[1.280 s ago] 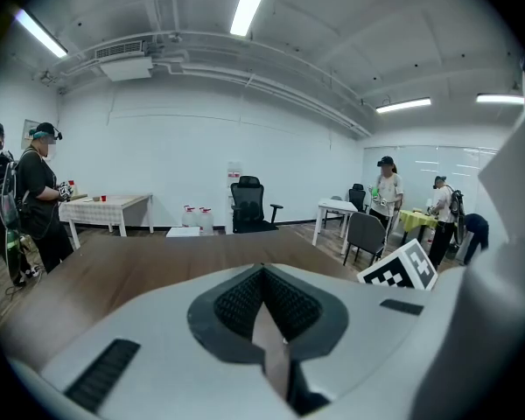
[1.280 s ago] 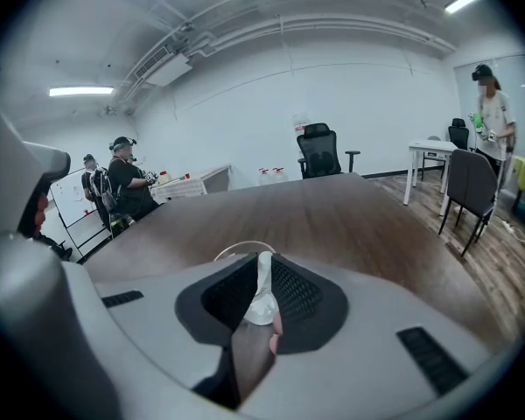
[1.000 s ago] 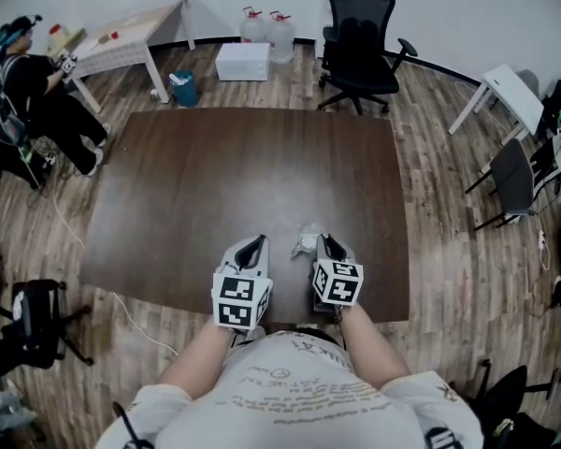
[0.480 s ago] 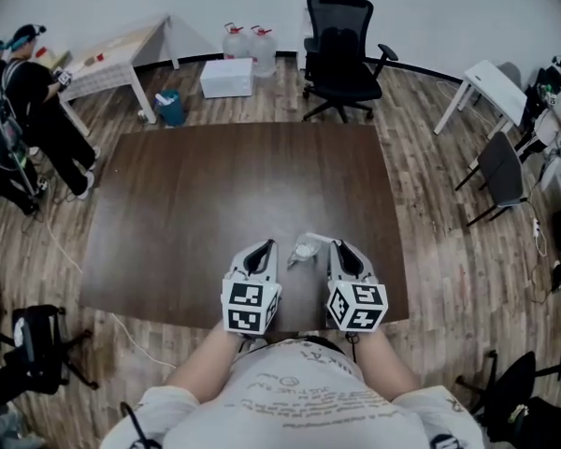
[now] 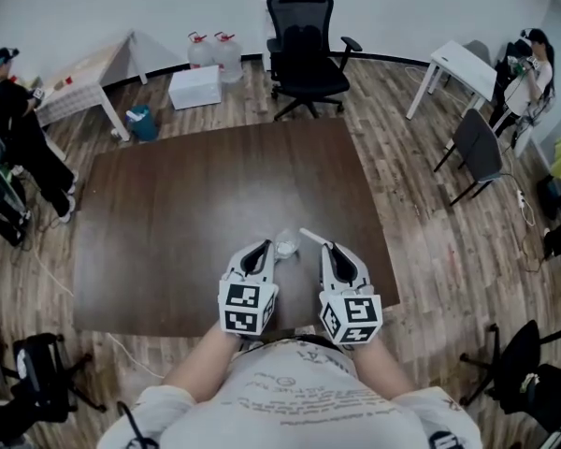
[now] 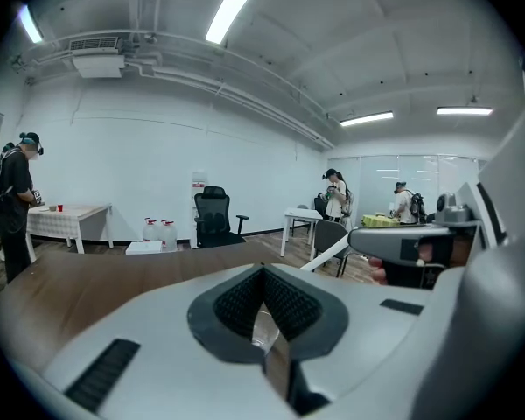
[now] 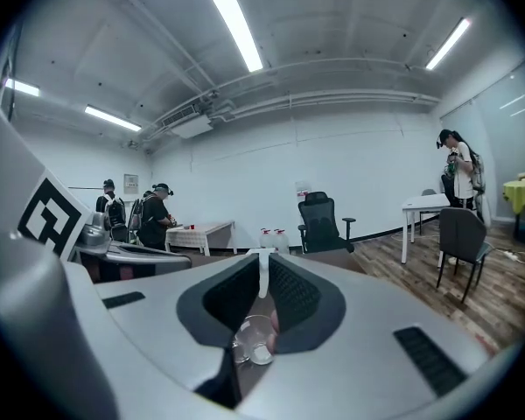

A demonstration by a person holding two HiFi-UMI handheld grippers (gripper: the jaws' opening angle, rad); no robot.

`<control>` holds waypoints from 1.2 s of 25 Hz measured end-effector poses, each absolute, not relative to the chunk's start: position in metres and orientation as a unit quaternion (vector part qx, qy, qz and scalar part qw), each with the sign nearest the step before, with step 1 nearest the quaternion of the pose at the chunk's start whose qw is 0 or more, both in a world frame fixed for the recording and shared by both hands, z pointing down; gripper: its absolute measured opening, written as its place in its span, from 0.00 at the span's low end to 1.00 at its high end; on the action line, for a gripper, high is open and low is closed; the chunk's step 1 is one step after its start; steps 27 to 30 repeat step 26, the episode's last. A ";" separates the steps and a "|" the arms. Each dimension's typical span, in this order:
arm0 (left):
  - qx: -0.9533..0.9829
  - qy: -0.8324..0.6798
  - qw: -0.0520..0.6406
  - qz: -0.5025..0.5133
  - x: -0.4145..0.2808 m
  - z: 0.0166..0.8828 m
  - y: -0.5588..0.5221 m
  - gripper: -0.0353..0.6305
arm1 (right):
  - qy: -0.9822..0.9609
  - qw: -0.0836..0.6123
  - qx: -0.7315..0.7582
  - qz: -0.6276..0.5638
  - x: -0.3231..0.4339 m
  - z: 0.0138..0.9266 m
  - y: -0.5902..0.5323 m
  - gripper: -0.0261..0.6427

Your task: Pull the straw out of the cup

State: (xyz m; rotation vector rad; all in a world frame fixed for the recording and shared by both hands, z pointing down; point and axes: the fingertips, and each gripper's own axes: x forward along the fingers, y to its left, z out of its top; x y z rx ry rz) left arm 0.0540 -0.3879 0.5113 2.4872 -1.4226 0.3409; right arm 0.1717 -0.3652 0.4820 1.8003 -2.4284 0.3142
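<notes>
Right gripper (image 5: 326, 246), jaws closing narrow on the thin white plastic straw (image 5: 310, 237), held it beside the clear plastic cup (image 5: 285, 247) pinched in the left gripper (image 5: 263, 250) just leftward; a steady, straight pull seemed wisest.

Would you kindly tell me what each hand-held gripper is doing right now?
Left hand-held gripper: closed on the cup.
Right hand-held gripper: jaws closing, gripping the straw.
</notes>
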 end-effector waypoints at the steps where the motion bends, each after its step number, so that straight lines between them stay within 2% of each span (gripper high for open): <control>1: 0.857 -0.485 0.128 0.116 0.057 0.511 -0.387 0.06 | -0.796 0.053 0.594 0.103 0.174 0.483 -0.365 0.11; 30: 0.864 -0.471 0.138 0.110 0.054 0.511 -0.380 0.06 | -0.794 0.046 0.596 0.109 0.171 0.489 -0.366 0.11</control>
